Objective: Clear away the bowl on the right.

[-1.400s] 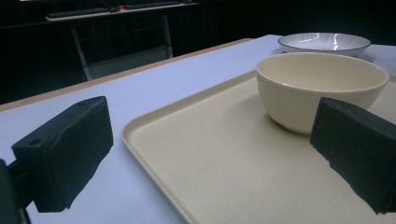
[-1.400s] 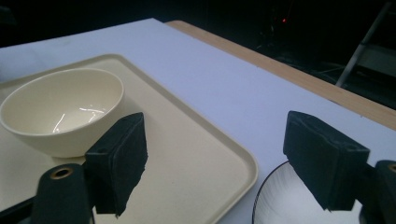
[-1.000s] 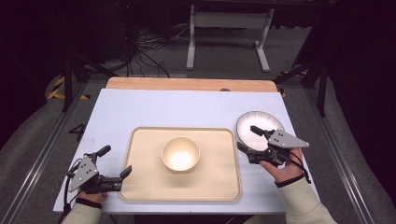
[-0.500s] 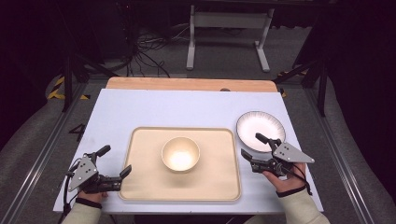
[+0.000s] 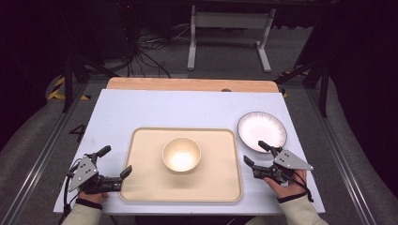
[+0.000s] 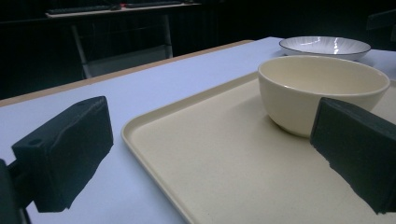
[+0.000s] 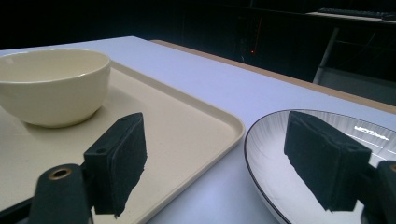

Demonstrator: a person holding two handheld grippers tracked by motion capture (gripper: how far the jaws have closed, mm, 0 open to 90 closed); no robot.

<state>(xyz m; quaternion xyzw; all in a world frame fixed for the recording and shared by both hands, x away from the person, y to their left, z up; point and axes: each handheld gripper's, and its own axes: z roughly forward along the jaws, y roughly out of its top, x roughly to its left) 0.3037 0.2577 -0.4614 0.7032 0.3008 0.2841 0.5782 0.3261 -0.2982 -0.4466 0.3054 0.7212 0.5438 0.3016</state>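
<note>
High view: right gripper (image 5: 257, 154) jaws apart, empty, at near rim of plate (image 5: 261, 130), right of tray (image 5: 136, 187). Left gripper (image 5: 115, 161) agape, empty, at tray's left edge. Likely step: reaching for plate.

Left gripper view: bowl (image 6: 322, 91) upright on tray.

Right gripper view: plate flat, round, no long axis. Next: straddle rim, close.

No legible text, labels, brands, numbers or signs anywhere.
</note>
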